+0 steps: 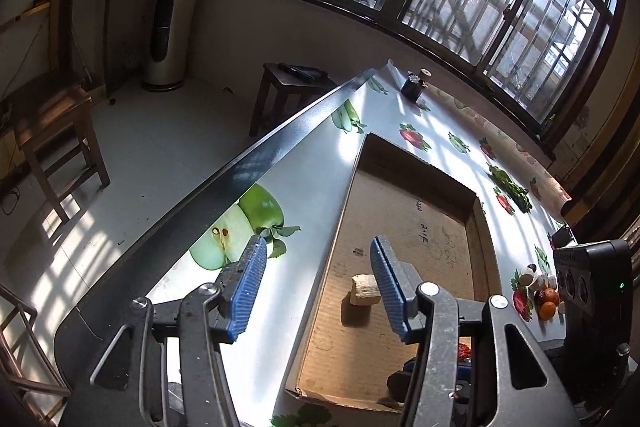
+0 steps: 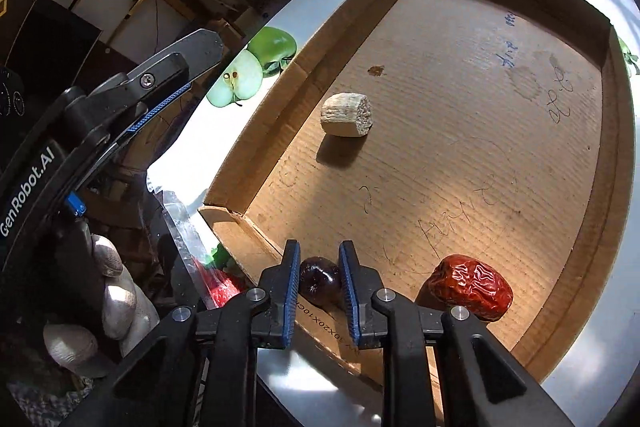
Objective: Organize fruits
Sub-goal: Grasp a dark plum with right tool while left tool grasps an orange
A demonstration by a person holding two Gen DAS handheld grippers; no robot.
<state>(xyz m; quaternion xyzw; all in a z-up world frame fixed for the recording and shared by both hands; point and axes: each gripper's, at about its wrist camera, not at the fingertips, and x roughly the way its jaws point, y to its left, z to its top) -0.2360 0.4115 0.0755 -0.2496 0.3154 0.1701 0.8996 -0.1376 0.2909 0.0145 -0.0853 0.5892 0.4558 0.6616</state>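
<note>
A shallow cardboard tray (image 2: 600,163) lies on a fruit-print tablecloth. In it are a pale cut stalk piece (image 2: 347,115), a wrinkled red date (image 2: 472,285) and a dark date (image 2: 320,279). My right gripper (image 2: 320,281) is shut on the dark date at the tray's near corner. My left gripper (image 1: 318,275) is open and empty, above the tray's left wall (image 1: 340,211); the stalk piece (image 1: 365,289) shows between its fingers. A small pile of fruits (image 1: 540,291) sits on the cloth right of the tray.
The table's dark edge (image 1: 256,155) runs along the left, with wooden chairs (image 1: 52,131) and a stool (image 1: 288,87) on the floor beyond. A dark pot (image 1: 414,83) stands at the table's far end by the window. A gloved hand (image 2: 116,291) shows at left.
</note>
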